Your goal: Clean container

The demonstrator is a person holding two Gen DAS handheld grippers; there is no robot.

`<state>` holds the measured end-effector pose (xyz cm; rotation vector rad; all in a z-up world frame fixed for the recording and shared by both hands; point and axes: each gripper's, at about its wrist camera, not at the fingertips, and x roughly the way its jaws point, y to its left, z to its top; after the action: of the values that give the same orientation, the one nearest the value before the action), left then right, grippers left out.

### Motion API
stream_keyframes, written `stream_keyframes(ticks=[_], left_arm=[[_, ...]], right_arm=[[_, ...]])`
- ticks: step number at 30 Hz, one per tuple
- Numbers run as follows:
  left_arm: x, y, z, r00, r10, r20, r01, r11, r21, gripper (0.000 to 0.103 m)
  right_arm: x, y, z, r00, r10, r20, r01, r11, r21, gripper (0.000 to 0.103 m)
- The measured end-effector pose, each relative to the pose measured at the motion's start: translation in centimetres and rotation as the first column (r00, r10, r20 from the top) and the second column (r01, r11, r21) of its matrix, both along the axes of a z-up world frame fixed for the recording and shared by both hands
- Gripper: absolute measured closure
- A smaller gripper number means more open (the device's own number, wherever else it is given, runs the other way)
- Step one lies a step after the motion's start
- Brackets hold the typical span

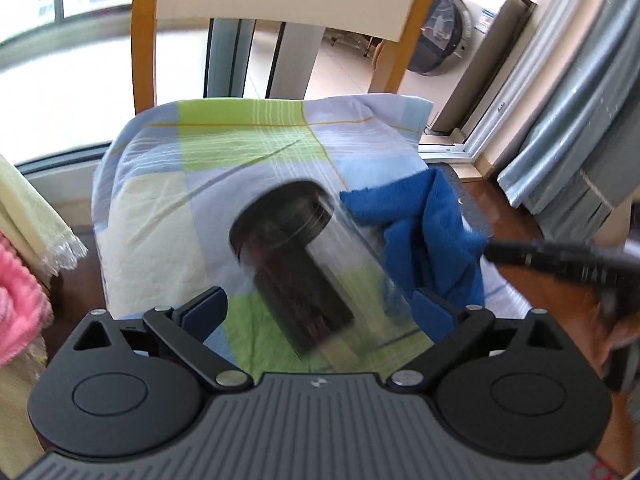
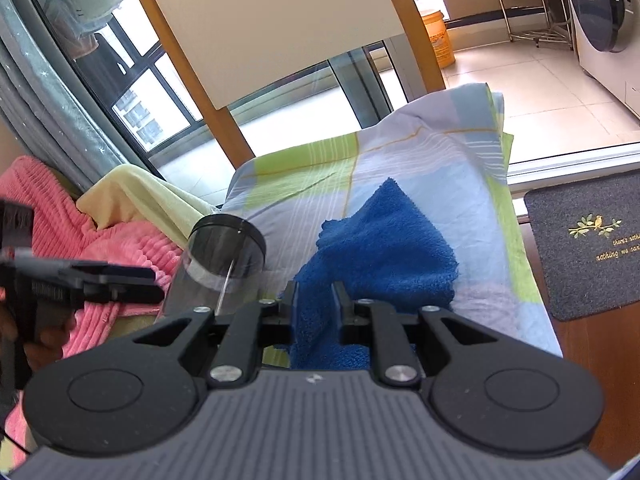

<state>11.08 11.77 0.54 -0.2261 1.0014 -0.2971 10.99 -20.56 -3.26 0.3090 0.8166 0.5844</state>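
A clear container (image 1: 296, 248) with a black lid lies tilted on a checked sheet (image 1: 168, 200), blurred in the left wrist view. My left gripper (image 1: 320, 312) is open wide; the container sits between its blue pads and neither pad touches it. In the right wrist view the container (image 2: 216, 264) stands left of centre, with the left gripper (image 2: 120, 276) just to its left. My right gripper (image 2: 316, 296) is shut on a blue cloth (image 2: 384, 248), which is bunched on the sheet (image 2: 440, 152). The same blue cloth (image 1: 424, 232) lies right of the container.
A chair back with a wooden frame (image 1: 142, 60) rises behind the sheet. A pink towel (image 2: 100, 232) and a pale yellow cloth (image 2: 136, 192) lie to the left. A grey doormat (image 2: 584, 240), a washing machine (image 1: 460, 28) and a curtain (image 1: 580, 120) are to the right.
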Motion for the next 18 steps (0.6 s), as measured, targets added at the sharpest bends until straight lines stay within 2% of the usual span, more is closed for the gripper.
stream_keyframes(ticks=[4, 9, 14, 17, 18], left_arm=[[2.1, 0.7, -0.9, 0.988, 0.07, -0.14, -0.09, 0.985, -0.145, 0.004], [3.3, 0.0, -2.3, 0.961, 0.18, -0.21, -0.217, 0.962, -0.168, 0.004], [5.4, -0.6, -3.7, 0.936, 0.218, -0.275, -0.264, 0.954, -0.142, 0.004], [6.7, -0.1, -4.3, 0.922, 0.238, -0.306, -0.298, 0.94, -0.168, 0.006], [7.0, 0.0, -4.5, 0.919, 0.239, -0.313, -0.303, 0.937, -0.175, 0.009]], right_arm=[[0.2, 0.3, 0.0, 1.0, 0.01, 0.003, -0.01, 1.0, 0.001, 0.087], [0.9, 0.5, 0.0, 1.0, 0.02, 0.011, -0.02, 1.0, -0.006, 0.087], [1.1, 0.7, -0.1, 0.999, 0.029, 0.014, -0.029, 1.0, -0.002, 0.087], [0.8, 0.7, -0.3, 1.0, 0.024, 0.012, -0.024, 1.0, -0.003, 0.087], [0.7, 0.5, -0.4, 1.0, 0.02, 0.009, -0.02, 1.0, -0.004, 0.087]])
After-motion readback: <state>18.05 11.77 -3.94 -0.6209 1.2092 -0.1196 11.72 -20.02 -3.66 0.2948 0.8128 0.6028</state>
